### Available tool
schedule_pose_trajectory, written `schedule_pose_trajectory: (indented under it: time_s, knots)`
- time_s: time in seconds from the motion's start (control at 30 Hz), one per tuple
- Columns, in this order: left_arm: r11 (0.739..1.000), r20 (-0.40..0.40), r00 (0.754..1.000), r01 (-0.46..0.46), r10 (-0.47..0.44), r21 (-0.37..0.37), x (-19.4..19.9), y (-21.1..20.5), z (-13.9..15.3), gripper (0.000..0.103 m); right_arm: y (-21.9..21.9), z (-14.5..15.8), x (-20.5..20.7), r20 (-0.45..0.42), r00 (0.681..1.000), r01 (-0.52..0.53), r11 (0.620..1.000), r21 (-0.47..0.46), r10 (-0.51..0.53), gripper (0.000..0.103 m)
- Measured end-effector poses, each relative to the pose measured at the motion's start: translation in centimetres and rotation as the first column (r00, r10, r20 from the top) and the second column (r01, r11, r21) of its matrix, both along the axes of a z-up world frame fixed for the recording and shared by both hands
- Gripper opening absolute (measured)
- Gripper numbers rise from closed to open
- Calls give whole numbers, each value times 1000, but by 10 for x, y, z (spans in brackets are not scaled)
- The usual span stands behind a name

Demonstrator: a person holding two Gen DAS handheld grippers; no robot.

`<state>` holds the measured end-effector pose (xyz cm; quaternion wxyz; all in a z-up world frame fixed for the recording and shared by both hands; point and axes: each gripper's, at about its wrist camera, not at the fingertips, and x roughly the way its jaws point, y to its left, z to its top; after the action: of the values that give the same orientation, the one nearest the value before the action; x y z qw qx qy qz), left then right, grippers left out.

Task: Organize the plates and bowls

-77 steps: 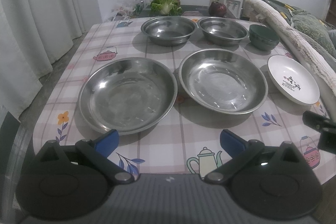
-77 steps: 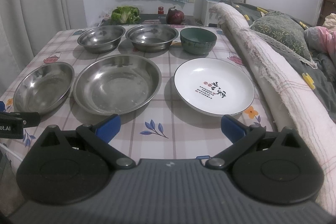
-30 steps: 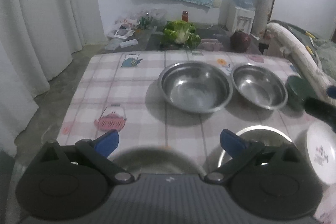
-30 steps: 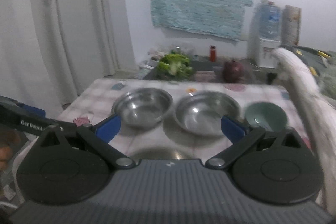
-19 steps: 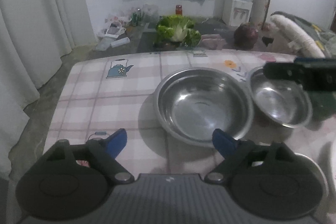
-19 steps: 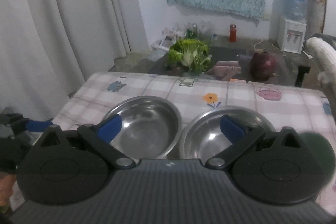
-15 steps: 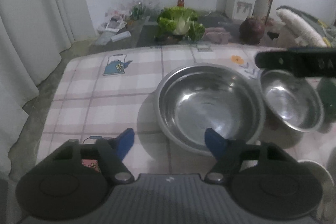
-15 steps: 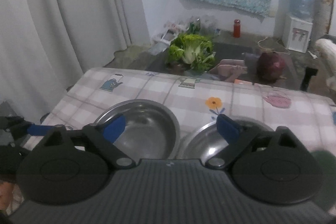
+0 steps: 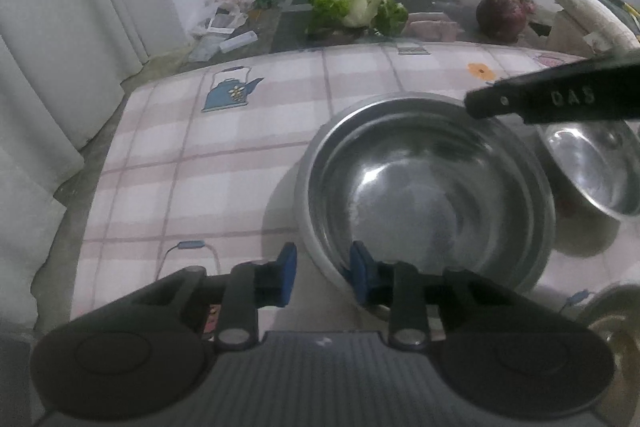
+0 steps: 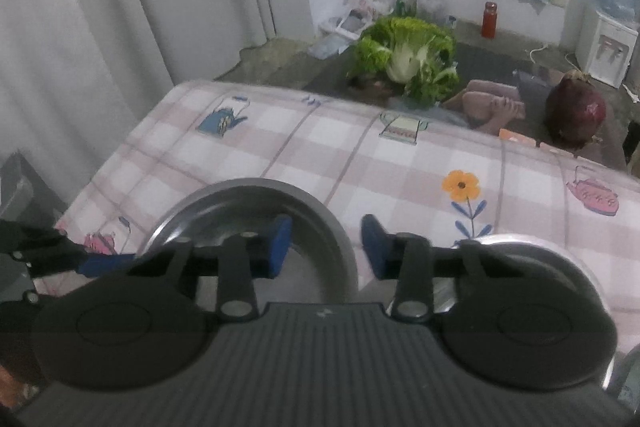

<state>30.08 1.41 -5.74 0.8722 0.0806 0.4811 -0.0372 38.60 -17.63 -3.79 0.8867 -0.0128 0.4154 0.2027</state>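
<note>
Steel bowl (image 9: 428,195): light, stiff, slippery, best pinched at its rim. Left tool (image 9: 322,273) and right tool (image 10: 325,245) each straddled that rim, part-open, gripping nothing yet.

Left wrist view: smaller steel bowl (image 9: 592,167) cut off by rt edge, far rim hidden behind right gripper (image 9: 560,99). Large steel bowl (image 9: 432,187): near rim partly hidden by left gripper (image 9: 323,269). Pale dish (image 9: 612,323) at lower rt blurred, cropped. Right wrist view: large bowl's near half hidden by gripper body; second bowl (image 10: 520,247) shows rim only.
</note>
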Motion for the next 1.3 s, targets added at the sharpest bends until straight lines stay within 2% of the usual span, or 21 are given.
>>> schedule_pose_trajectory:
  time_s: [0.1, 0.2, 0.33, 0.43, 0.77, 0.9, 1.07, 1.3]
  knots:
    - [1000, -5, 1000, -20, 20, -12, -3, 14, 2, 30, 4, 1, -9, -12, 1000, -20, 1000, 21, 20, 25]
    - [998, -7, 999, -38, 38, -44, -5, 26, 4, 31, -1, 7, -20, -44, 999, -14, 996, 90, 18, 25]
    - [995, -28, 999, -37, 34, -91, -6, 36, 5, 34, -13, 3, -27, -135, 991, 35, 982, 184, -9, 26]
    - [993, -45, 998, -41, 36, -114, -6, 37, 3, 34, -13, -4, -33, -173, 984, 61, 983, 175, -31, 26]
    - [995, -48, 998, -41, 37, -91, -5, 29, 0, 29, -27, -9, -35, -214, 971, 145, 971, 190, -103, 26]
    - [993, -58, 997, -53, 47, -103, -4, 27, -2, 22, -28, -17, -35, -237, 966, 150, 971, 186, -104, 25]
    - [992, -70, 996, -71, 64, -100, -3, 26, -1, 21, -25, -28, -39, -256, 962, 146, 971, 187, -95, 10]
    - [995, -68, 997, -37, 30, -95, -14, 26, 8, 21, -27, -25, -52, -258, 963, 136, 970, 202, -82, 10]
